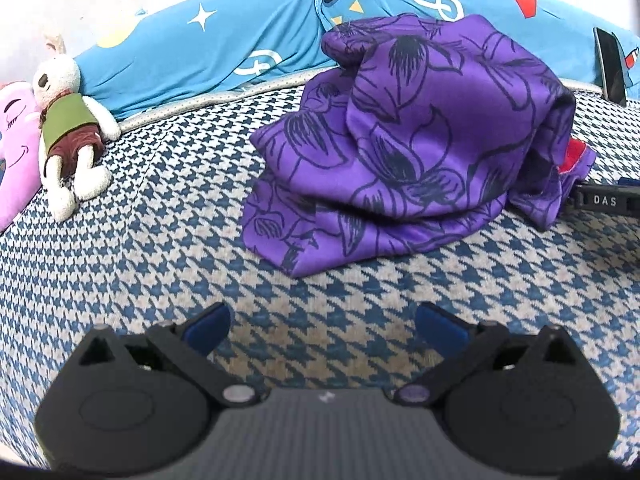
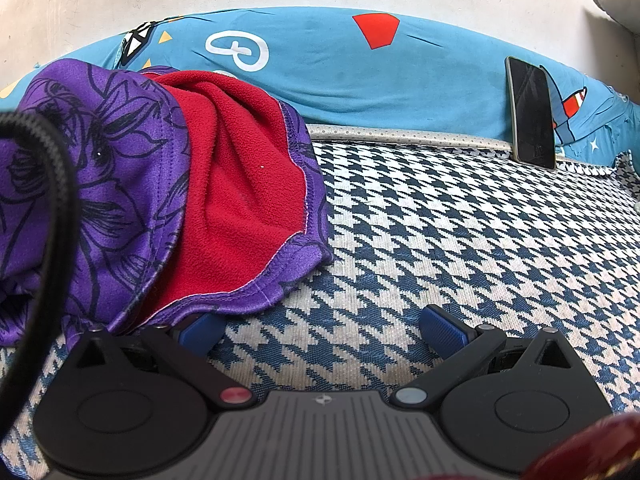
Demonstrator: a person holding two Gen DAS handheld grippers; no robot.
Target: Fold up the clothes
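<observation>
Through the left wrist view, my left claw stood wide apart and empty over the houndstooth bed cover, with the purple floral garment heaped ahead of it and slightly right, clear of both fingers. Through the right wrist view, my right claw was likewise spread wide and held nothing; the garment, showing its red fleece lining, lay ahead and left, its hem overlapping the left finger, and a phone leaned on the blue bedding far ahead, right.

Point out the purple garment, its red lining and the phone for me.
purple garment [image 1: 420,128], left wrist view, top of the crumpled heap.
red lining [image 2: 244,184], right wrist view, middle of exposed fleece.
phone [image 2: 532,112], right wrist view, screen centre.
</observation>
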